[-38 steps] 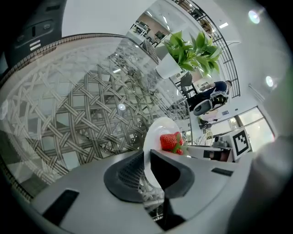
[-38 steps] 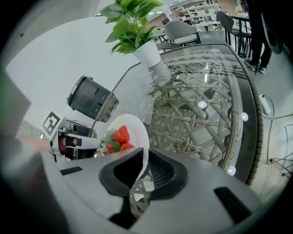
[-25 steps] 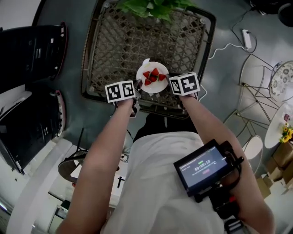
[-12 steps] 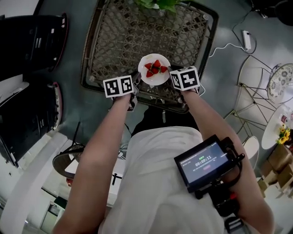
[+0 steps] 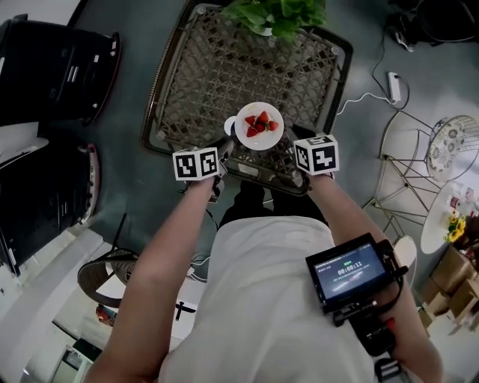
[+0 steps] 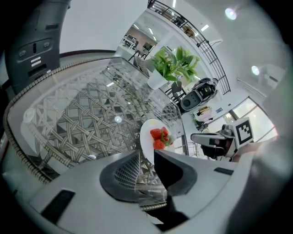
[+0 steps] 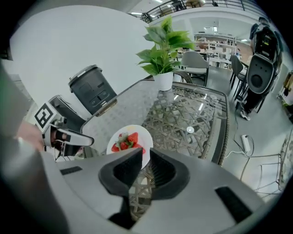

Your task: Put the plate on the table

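Over the woven table (image 5: 209, 75), left tool (image 6: 146, 154) and right tool (image 7: 146, 153) both tight on the plate (image 5: 258, 142).

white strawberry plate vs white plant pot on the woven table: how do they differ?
The round white plate is flat and shallow; the white plant pot is taller and upright. The plate carries red strawberries; the pot a green leafy plant. The plate is at the near edge of the woven table, with the left tool and right tool at its rim; the pot stands at the far edge, untouched. Both are white.
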`<action>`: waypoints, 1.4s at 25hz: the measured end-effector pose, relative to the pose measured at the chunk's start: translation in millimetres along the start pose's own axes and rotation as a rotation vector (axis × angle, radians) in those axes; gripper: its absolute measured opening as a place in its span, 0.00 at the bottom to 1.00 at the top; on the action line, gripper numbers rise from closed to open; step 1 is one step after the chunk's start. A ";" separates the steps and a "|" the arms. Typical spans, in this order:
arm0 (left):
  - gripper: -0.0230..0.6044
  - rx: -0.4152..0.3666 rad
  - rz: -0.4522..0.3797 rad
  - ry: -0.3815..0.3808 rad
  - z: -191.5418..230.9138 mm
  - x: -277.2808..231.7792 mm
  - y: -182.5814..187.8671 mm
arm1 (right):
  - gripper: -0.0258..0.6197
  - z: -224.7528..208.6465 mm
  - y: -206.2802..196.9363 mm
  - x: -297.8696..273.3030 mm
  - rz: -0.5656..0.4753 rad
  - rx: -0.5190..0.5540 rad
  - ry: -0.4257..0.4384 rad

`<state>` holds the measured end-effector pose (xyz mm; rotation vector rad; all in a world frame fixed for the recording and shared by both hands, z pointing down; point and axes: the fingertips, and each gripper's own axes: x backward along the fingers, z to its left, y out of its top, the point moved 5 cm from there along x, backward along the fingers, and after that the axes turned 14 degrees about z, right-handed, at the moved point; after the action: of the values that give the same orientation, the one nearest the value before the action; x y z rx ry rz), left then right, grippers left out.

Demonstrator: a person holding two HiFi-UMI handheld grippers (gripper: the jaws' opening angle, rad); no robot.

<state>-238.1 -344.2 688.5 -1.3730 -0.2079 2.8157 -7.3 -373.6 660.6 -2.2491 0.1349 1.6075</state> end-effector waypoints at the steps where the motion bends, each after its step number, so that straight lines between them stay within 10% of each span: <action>1: 0.15 -0.006 -0.013 -0.010 -2.1 3.2 -4.5 | 0.08 3.3 -3.6 6.8 -0.009 0.002 0.004; 35: 0.04 -0.218 -0.452 -0.050 -179.1 74.4 -160.8 | 0.04 24.2 -152.4 159.3 -0.342 0.204 0.403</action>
<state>-152.5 -159.3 540.4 -1.1092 -0.7417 2.5011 69.9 -202.3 542.7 -2.2572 0.0149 0.9165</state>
